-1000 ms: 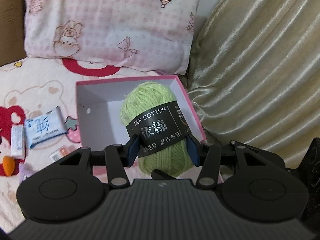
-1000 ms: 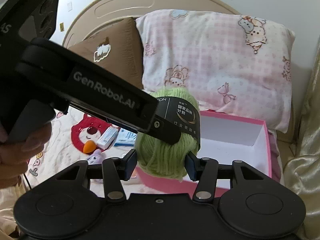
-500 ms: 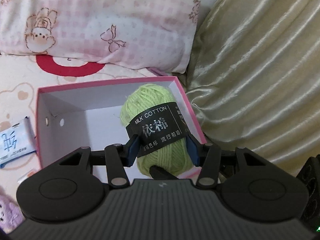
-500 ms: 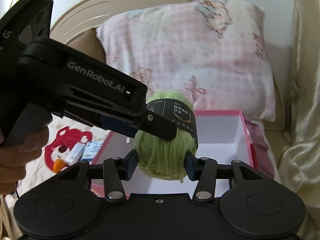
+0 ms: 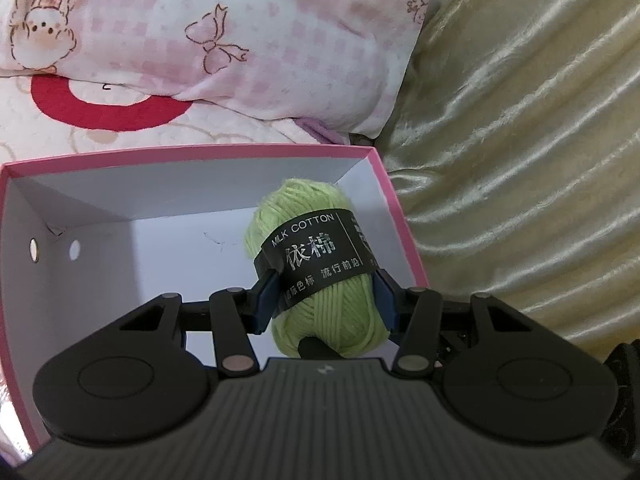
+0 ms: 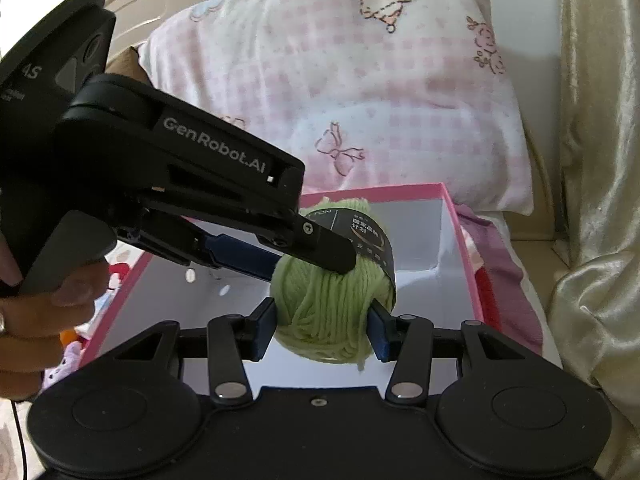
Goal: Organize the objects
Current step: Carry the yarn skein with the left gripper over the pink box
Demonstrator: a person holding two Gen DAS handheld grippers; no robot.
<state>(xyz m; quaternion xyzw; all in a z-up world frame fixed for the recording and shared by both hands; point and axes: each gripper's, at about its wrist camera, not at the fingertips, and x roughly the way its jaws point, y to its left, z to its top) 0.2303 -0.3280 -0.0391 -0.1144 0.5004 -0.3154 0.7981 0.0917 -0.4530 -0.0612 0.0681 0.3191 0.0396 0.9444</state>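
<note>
A green yarn ball point(image 5: 320, 264) with a black "MILK COTTON" band is held by both grippers above the open pink box point(image 5: 180, 152) with a white inside. My left gripper point(image 5: 326, 300) is shut on the yarn at its band. In the right wrist view my right gripper point(image 6: 322, 330) is shut on the same yarn ball point(image 6: 328, 312) from below, and the left gripper point(image 6: 328, 256) reaches in from the left across its top. The pink box point(image 6: 460, 224) lies under the yarn.
A pink checked pillow point(image 5: 200, 32) lies behind the box, also in the right wrist view point(image 6: 360, 100). A shiny beige cover point(image 5: 520, 160) rises to the right. The patterned bedsheet point(image 5: 60, 128) lies left of the box, with small items at the right wrist view's left edge point(image 6: 64, 360).
Both grippers have carried the yarn ball forward and down over the box. The box now fills more of both views and the small items on the sheet have left the left view.
</note>
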